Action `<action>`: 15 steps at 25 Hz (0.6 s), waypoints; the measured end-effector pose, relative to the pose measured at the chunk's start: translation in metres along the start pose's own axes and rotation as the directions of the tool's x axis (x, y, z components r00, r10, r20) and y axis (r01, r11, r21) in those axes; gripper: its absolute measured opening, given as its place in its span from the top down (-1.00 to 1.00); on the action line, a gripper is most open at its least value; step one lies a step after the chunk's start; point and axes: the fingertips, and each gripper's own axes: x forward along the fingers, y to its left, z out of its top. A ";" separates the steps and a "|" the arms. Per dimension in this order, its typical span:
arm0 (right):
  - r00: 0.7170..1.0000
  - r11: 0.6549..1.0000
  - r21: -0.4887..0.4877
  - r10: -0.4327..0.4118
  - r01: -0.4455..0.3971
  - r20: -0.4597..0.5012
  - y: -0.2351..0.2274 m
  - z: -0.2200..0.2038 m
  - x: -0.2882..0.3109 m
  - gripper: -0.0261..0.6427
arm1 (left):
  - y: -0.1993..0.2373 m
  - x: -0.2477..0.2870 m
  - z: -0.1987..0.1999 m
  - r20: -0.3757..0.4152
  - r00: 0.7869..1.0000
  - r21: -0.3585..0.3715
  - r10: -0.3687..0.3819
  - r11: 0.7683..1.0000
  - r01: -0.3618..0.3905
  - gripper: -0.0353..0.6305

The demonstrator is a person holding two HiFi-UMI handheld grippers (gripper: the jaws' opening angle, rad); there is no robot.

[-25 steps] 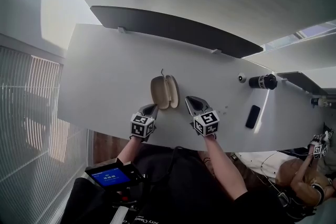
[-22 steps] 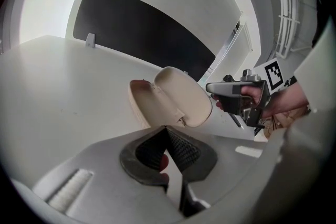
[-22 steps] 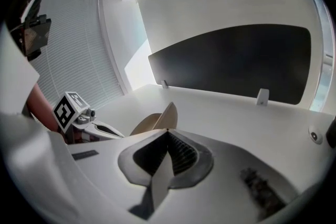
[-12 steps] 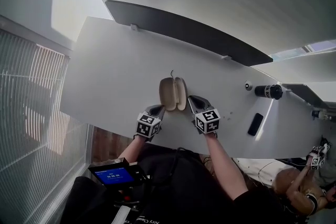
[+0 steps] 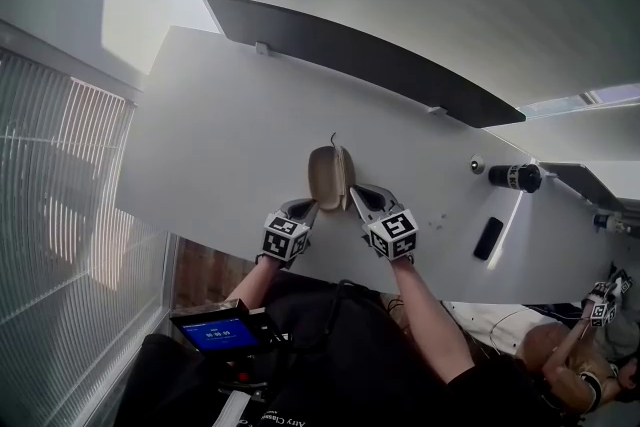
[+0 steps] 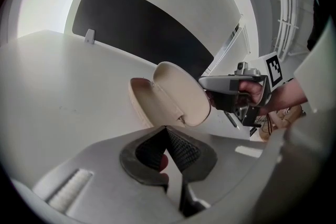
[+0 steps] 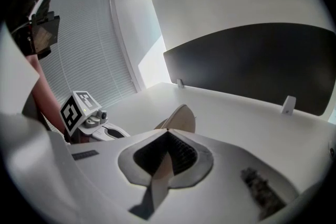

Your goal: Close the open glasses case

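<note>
Surface: I see a white table (image 5: 220, 115) with a dark panel (image 5: 380, 65) along its far edge.
Room: slatted blinds (image 5: 60, 185) at left, a pale wall beyond.
Task item: the beige glasses case (image 5: 331, 177) sits mid-table, lid half raised.
Left tool: my left gripper (image 6: 165, 129) has its jaws together, holding nothing, at the case's near edge.
Right tool: my right gripper (image 7: 168, 134) likewise has its jaws together, holding nothing, just beside the lid.
Writing: the blue handheld screen (image 5: 212, 333) carries text too small to read.

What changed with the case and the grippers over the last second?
The glasses case went from lying wide open to partly folded: its right half swung up toward the left half, and the right gripper moved in against it. The left gripper edged up to the case's near left end. Both grippers stayed shut, holding nothing.
</note>
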 end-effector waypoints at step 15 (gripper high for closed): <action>0.973 0.975 -0.045 0.212 -0.216 -0.087 0.049 -0.001 0.043 0.91 | 0.011 -0.008 -0.017 -0.028 1.000 -0.008 0.010 1.000 -0.010 0.88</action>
